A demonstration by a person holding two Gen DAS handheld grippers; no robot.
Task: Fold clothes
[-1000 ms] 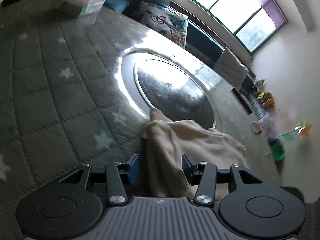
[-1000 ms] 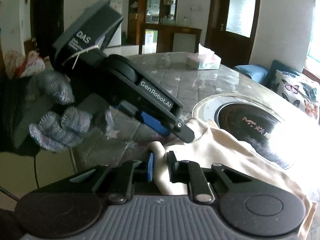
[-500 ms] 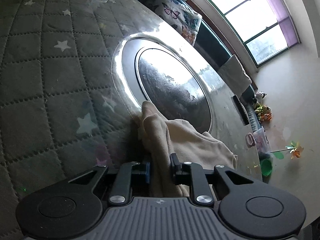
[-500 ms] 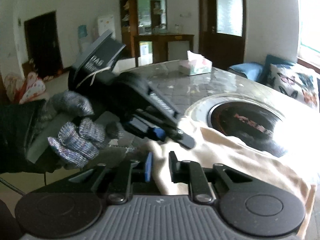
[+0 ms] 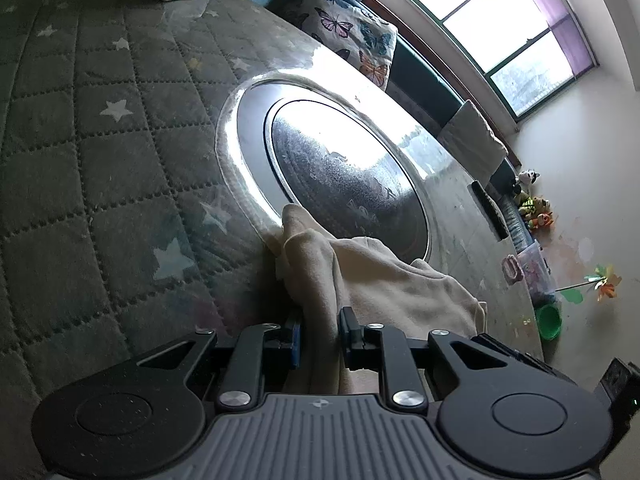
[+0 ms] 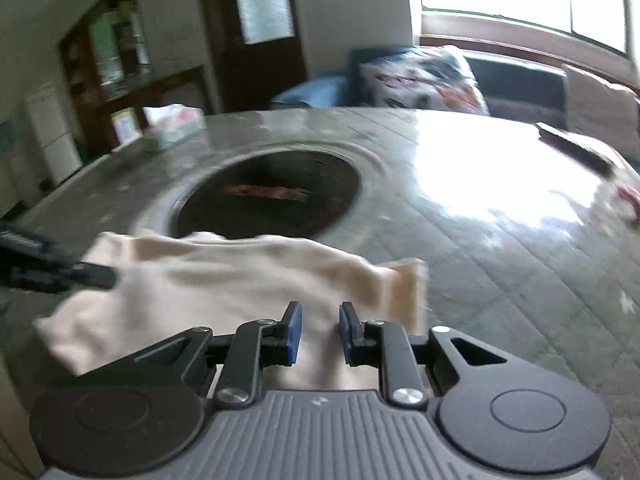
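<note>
The cream garment [image 5: 372, 280] lies bunched on the round table [image 5: 100, 152], on its quilted, star-printed cover under a clear sheet. In the left wrist view it sits at about 6 o'clock of the dark round hotplate [image 5: 348, 176] sunk in the table's middle, its upper edge overlapping the silvery ring around that plate. Its long axis there runs from a raised, pointed corner near 11 o'clock down toward 4 o'clock, where the cloth ends in a rounded edge.

The left gripper [image 5: 320, 338] pinches a thick vertical fold of this cloth: both black fingers [image 5: 352, 332] press against the fabric, which rises out of the narrow gap between them.

In the right wrist view, which is blurred by motion, the same garment [image 6: 224, 276] stretches as a wide band, long axis from 9 o'clock to 3 o'clock, in front of the hotplate [image 6: 268, 196]. Its right end stands up as a short squared flap. The right gripper [image 6: 319, 330] has cloth bunched between its fingers [image 6: 294, 332], which stand close together and grip it. At 9 o'clock in this view the left gripper's dark tip [image 6: 60, 276] reaches into the garment's left end.

A tissue box [image 6: 172, 124] rests on the table's far side, near 11 o'clock, and a butterfly-print cushion [image 5: 352, 44] sits beyond the table.
</note>
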